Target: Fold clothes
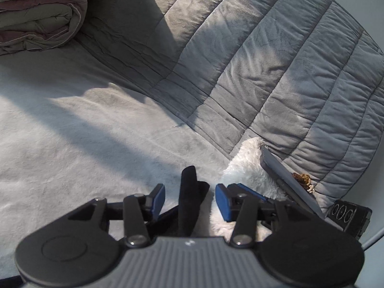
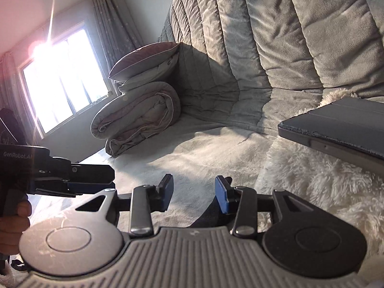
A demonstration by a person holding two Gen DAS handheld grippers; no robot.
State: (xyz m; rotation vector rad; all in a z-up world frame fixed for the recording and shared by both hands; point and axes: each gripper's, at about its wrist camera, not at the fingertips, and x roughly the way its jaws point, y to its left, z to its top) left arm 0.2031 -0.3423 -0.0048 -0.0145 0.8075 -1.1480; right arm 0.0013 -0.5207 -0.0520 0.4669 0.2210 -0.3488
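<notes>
L claw (image 1: 190,200) open, blue pads apart w/ a soft black garment (image 1: 189,206) between, not pinched, lying on the pale fleecy bed (image 1: 72,132) at its near edge. R claw (image 2: 194,192) open, empty. Rolled quilt (image 2: 139,117) at far end.

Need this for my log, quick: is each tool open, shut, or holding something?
Left tool: open; black cloth stands between the jaws, not gripped.
Right tool: open, holding nothing.
</notes>
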